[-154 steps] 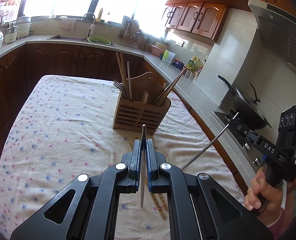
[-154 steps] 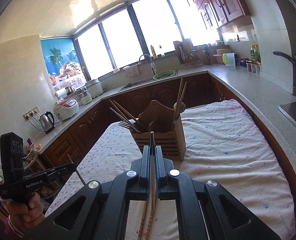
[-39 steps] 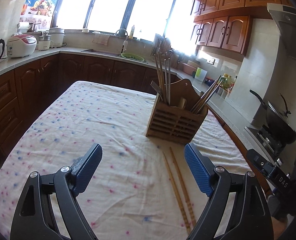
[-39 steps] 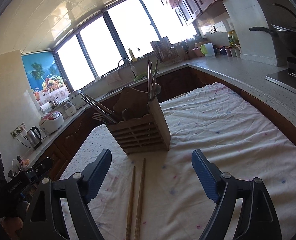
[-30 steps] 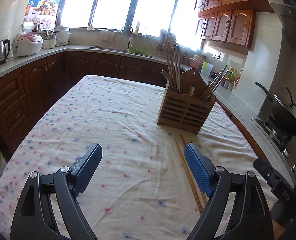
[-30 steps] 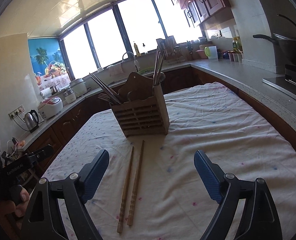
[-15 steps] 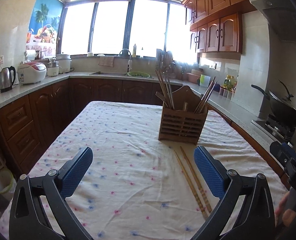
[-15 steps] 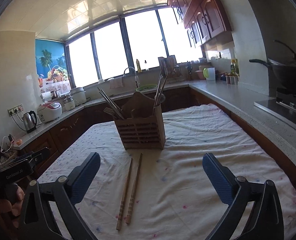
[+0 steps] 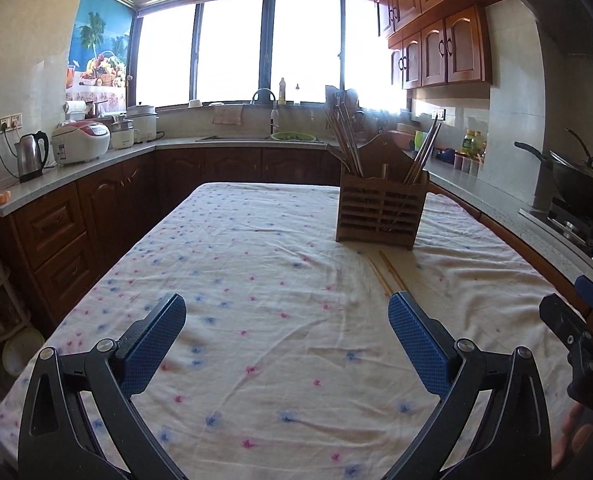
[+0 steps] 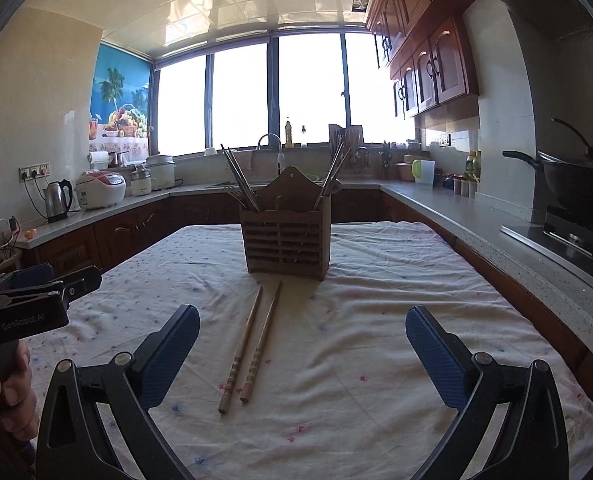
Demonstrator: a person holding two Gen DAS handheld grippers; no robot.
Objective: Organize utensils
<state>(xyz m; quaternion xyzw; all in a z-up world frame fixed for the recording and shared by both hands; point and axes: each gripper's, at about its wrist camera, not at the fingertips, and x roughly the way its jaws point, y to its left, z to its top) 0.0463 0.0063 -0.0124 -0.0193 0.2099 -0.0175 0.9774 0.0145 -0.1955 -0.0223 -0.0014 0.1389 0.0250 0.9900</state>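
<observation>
A slatted wooden utensil holder (image 10: 286,246) (image 9: 380,216) stands upright on the flower-print tablecloth (image 10: 376,320), with chopsticks and metal utensils sticking out of its compartments. Two wooden chopsticks (image 10: 252,340) (image 9: 388,276) lie side by side on the cloth just in front of it. My right gripper (image 10: 302,328) hangs over the cloth near the chopsticks' thick ends, jaws wide open and empty. My left gripper (image 9: 286,312) is also open and empty, to the left of the chopsticks. Its body (image 10: 28,300) shows at the left edge of the right wrist view.
A person's hand (image 10: 4,396) holds the left gripper's handle. Dark wooden cabinets and grey counters ring the table, with a kettle (image 9: 30,156), rice cooker (image 9: 80,142) and sink (image 9: 256,136) behind. A wok (image 9: 576,188) sits on the stove at right.
Both grippers have pulled back from the holder and levelled out, so it looks smaller and farther. Their jaws opened a little wider. The two chopsticks stay on the cloth.
</observation>
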